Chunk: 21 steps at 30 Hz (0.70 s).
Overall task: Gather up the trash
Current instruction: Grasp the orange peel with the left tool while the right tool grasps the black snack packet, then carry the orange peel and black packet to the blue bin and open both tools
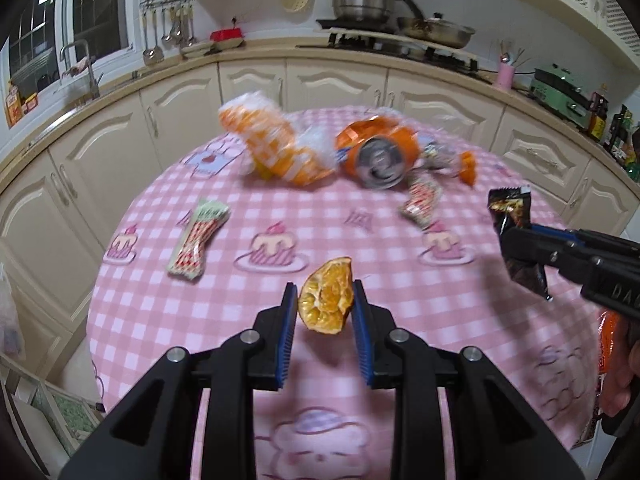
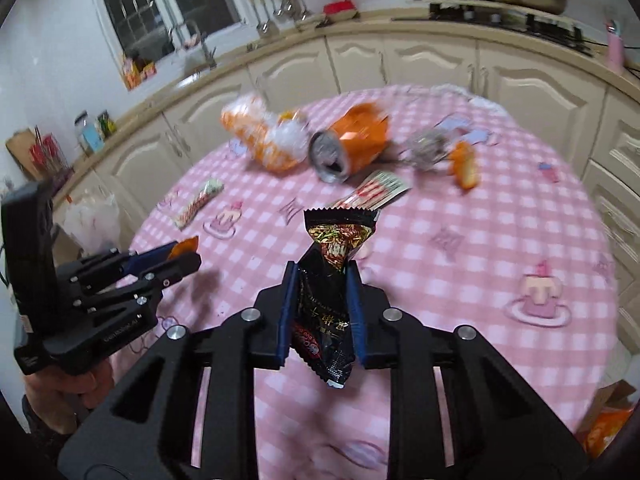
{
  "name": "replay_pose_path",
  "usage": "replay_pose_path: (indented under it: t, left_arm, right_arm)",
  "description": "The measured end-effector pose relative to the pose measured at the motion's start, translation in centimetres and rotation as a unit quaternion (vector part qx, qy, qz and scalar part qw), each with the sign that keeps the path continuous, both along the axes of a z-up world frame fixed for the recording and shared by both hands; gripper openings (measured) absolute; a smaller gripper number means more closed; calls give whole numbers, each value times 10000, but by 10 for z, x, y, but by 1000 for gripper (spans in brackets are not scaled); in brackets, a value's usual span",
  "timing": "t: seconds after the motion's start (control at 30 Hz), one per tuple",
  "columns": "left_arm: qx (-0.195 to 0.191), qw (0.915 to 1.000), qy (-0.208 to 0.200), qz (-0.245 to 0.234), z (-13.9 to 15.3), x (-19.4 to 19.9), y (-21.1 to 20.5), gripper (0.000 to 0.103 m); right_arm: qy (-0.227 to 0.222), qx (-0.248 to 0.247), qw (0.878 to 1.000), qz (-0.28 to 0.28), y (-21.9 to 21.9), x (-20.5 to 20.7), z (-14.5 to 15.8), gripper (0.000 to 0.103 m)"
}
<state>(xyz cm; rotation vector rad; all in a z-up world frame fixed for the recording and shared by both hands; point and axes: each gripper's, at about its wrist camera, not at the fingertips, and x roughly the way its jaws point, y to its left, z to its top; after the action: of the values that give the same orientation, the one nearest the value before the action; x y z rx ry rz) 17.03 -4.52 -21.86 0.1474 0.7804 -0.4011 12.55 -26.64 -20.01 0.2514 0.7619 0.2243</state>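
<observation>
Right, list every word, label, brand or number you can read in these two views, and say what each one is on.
"DA": raised letters on the right claw body, cut off by the frame edge.
Pale lettering on the left claw body: too small and blurred to read.
Print on the black snack wrapper: characters visible, not legible.
Crushed orange can, orange-white bag, red-striped wrappers: blurred, unreadable.

I see a round table w/ a pink check cloth point(image 1: 160, 312). At 12 o'clock, a big silver pot point(image 1: 362, 0) sits on the stove, a pan point(image 1: 440, 32) beside it. Spoons point(image 1: 168, 32) hang at 11. A pink cup point(image 1: 505, 74) stands at 1.
</observation>
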Motion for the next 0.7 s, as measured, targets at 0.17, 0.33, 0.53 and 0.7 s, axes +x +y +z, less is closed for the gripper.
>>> replay_pose_path:
  t: [0.17,0.33,0.53,0.7]
  left_arm:
    - [-230,9989,-185,-374,23,-15,-29,26]
    - [-459,9947,-323,-866,42,-31,-76,26]
    - [-707,9844,-324,-1581,53,-51,-152,26]
    - [-957,9668,-72,-2370,46,-75,-237,26]
  right_arm:
    - [-380,274,9983,-358,-51,-29,26,24]
    - [-629,371,9940,-809,-108,-61,43,24]
    - [-769,351,9838,-1580,-188,-111,47,24]
    - [-512,364,9680,-2428,-265,-155,22,24]
